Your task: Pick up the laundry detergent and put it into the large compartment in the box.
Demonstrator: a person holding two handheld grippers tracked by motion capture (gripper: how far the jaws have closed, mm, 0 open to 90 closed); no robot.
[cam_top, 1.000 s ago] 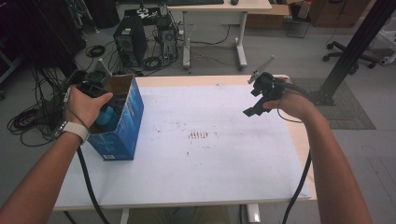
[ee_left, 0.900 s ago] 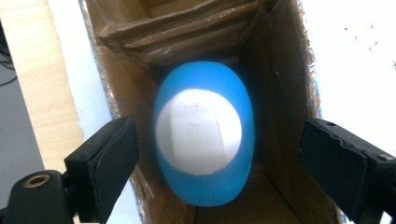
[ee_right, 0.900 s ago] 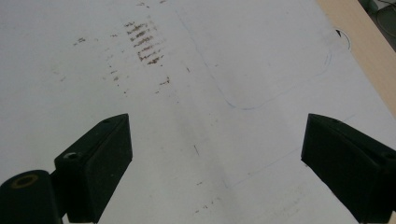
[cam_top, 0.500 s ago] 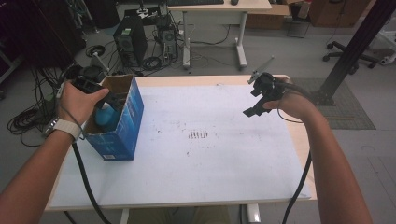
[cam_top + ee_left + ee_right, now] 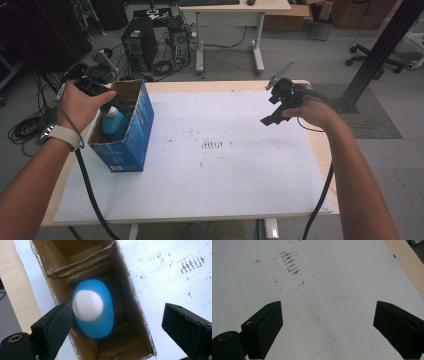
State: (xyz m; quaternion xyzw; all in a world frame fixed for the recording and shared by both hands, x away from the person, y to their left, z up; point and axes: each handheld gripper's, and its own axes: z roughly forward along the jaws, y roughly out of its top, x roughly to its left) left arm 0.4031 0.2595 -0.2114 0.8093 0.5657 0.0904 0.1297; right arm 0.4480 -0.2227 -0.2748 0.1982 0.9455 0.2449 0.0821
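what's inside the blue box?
The blue box holds a blue bottle with a white cap, plus folded cardboard flaps at its far end. The bottle covers the floor beneath it.

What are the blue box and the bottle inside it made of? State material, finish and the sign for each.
Blue box: cardboard, printed blue and slightly glossy outside; raw brown inner walls and layered flap edges show in the left gripper view. Bottle: probably smooth plastic, uniform blue body with a white cap; blurred, so the finish is uncertain.
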